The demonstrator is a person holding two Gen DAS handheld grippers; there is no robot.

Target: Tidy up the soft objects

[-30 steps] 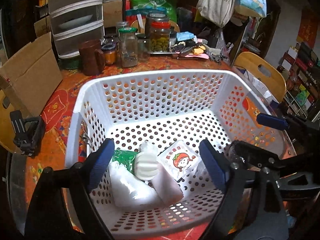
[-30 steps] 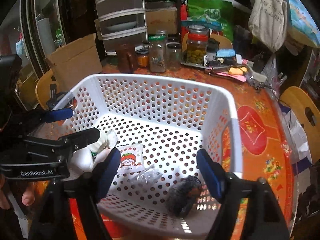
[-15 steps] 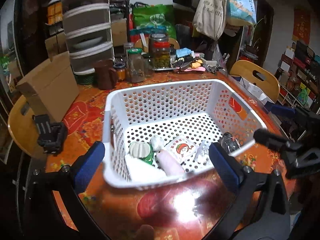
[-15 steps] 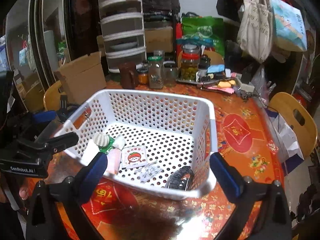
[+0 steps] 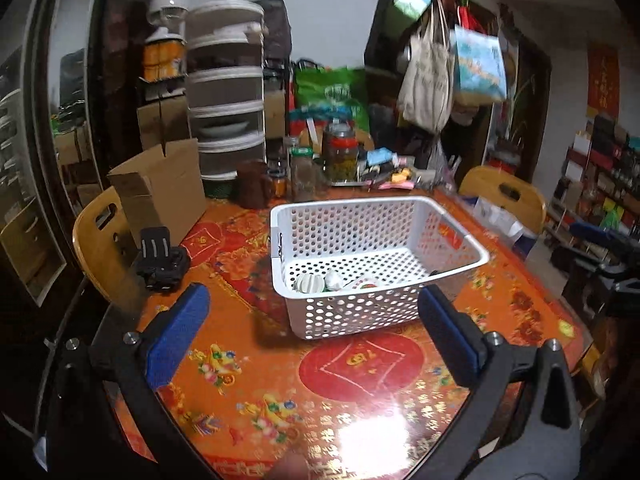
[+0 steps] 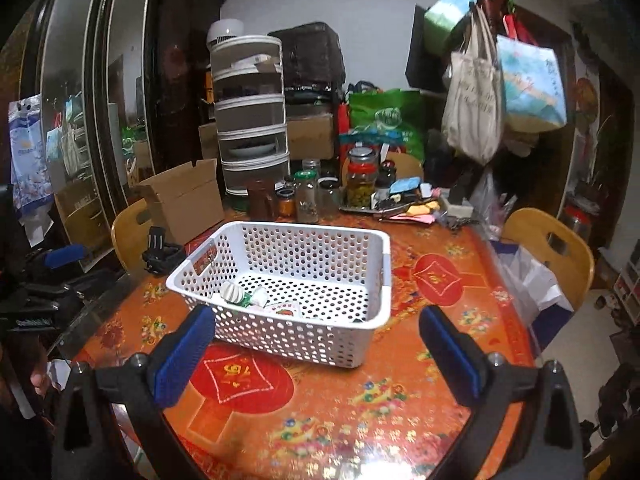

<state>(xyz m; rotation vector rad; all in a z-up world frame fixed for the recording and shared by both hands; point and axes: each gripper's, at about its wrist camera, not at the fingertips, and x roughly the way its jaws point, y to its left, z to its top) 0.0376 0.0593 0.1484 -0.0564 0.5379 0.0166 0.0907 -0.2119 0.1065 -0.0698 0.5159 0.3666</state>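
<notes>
Soft items (image 5: 320,281) lay bunched in the near-left corner of the white basket (image 5: 360,312) on the orange tabletop (image 5: 280,380). Left gripper (image 5: 314,334) and right gripper (image 6: 318,354) hovered in front of the basket, fingers (image 5: 176,332) spread wide, holding nothing. Cardboard box (image 6: 182,196) and jars (image 6: 360,184) stood behind the basket.

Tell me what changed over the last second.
Both grippers, the left gripper and right gripper, pulled back and up from the white basket, open and empty throughout. Nothing was grasped or released. The soft items stayed in the basket, which stayed put on the table.
</notes>
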